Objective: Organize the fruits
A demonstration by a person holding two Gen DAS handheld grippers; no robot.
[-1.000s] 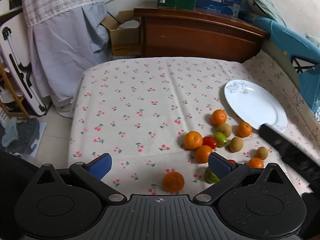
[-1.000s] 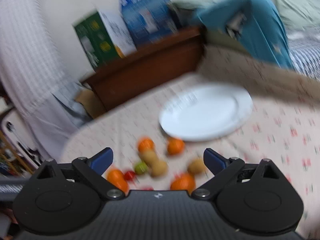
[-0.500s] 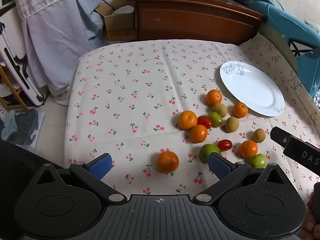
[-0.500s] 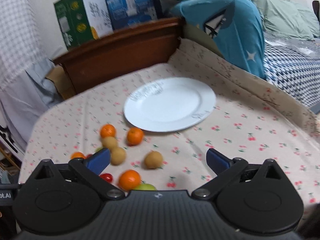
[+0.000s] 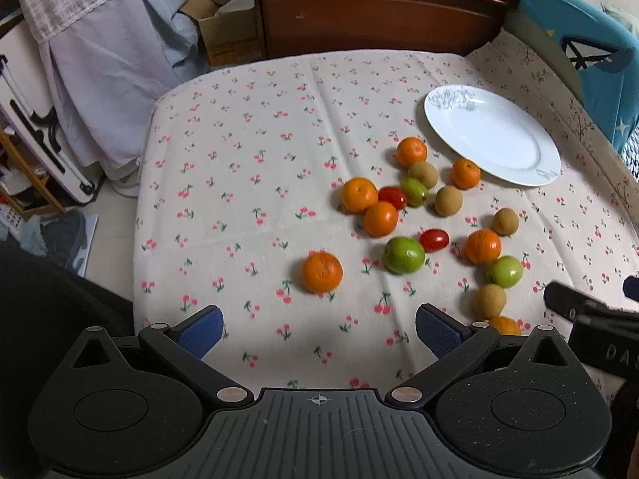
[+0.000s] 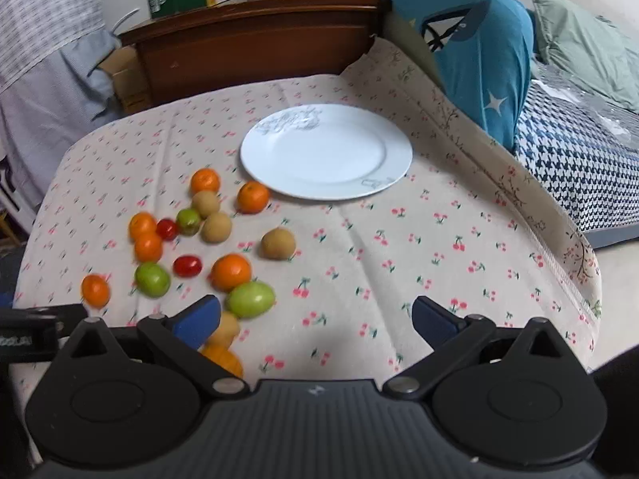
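Note:
Several loose fruits lie on the cherry-print cloth: oranges, green fruits, brown kiwis and red tomatoes. An orange (image 5: 322, 272) lies nearest my left gripper (image 5: 317, 329), which is open and empty above the cloth. A green fruit (image 5: 403, 255) and a tomato (image 5: 434, 240) lie to its right. An empty white plate (image 5: 492, 135) sits at the far right. My right gripper (image 6: 315, 317) is open and empty, with a green fruit (image 6: 250, 299) just beyond its left finger and the plate (image 6: 326, 151) farther ahead.
A dark wooden headboard (image 5: 371, 12) with boxes stands behind the table. A blue cushion (image 6: 475, 48) and a checked bed (image 6: 579, 147) lie to the right. Hanging clothes (image 5: 112, 80) and the table's edge are to the left.
Both grippers have pulled back and tilted down, so more fruit shows in front of them. The right view has swung so that the plate is centred. Both stay open.

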